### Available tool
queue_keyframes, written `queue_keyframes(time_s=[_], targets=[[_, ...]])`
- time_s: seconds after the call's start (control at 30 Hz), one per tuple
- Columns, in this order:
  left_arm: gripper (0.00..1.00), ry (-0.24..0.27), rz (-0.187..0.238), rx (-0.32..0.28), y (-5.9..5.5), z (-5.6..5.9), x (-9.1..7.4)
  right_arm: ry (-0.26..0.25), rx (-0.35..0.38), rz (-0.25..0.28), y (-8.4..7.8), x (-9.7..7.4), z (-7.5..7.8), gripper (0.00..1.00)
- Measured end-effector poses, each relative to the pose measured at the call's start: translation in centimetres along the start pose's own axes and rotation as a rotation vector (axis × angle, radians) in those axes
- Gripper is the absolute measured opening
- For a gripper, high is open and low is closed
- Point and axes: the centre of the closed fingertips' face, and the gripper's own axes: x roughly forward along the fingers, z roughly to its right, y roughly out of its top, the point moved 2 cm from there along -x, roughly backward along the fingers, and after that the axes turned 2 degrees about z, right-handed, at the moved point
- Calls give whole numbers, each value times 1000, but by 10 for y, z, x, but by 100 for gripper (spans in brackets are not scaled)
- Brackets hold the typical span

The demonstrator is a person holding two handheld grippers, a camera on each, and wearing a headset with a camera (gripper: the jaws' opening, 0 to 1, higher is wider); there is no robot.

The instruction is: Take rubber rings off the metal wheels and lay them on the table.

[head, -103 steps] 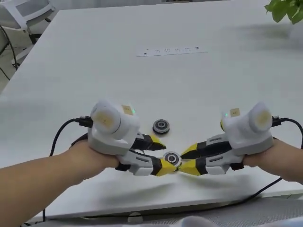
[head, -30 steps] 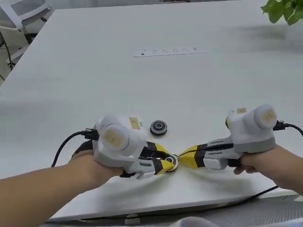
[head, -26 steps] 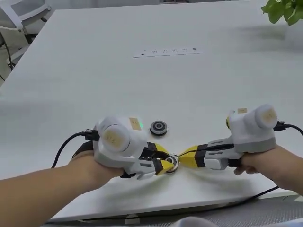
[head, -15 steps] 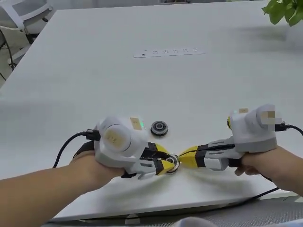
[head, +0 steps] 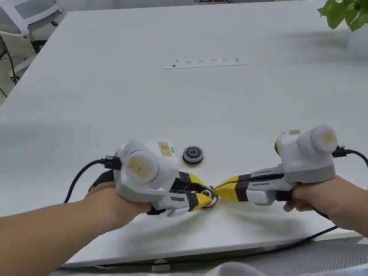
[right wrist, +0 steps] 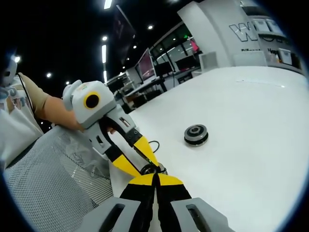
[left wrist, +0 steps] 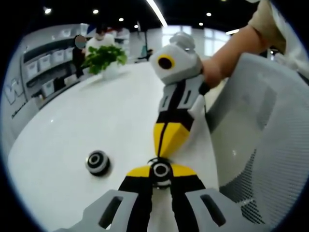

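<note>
The held wheel [head: 208,196] sits over the table's [head: 115,86] front edge, betw. the L gripper [head: 201,199], clamped on it from the left, and the R gripper [head: 223,192], jaws together, tips at its right side. The 2nd wheel [head: 193,154] lies on the table just behind. A socket strip [head: 205,62] lies further back, centre; a plant [head: 345,11] at the far-right corner.

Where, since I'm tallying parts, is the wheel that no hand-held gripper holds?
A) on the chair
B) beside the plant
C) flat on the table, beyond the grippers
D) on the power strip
C: the loose wheel lies flat on the bare table, touching nothing.
</note>
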Motion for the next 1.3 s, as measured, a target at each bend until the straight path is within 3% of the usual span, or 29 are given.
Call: queue_keyframes(time_s=[0.37,0.53,1.3], targets=[[13,0,-2,4,0,0,0,18,-5,0,1,3,-2,0],[13,1,-2,4,0,0,0,54,-13,8,4,6,-10,0],[14,-7,-4,-2,1,1,0,8,-28,-3,0,3,1,0]])
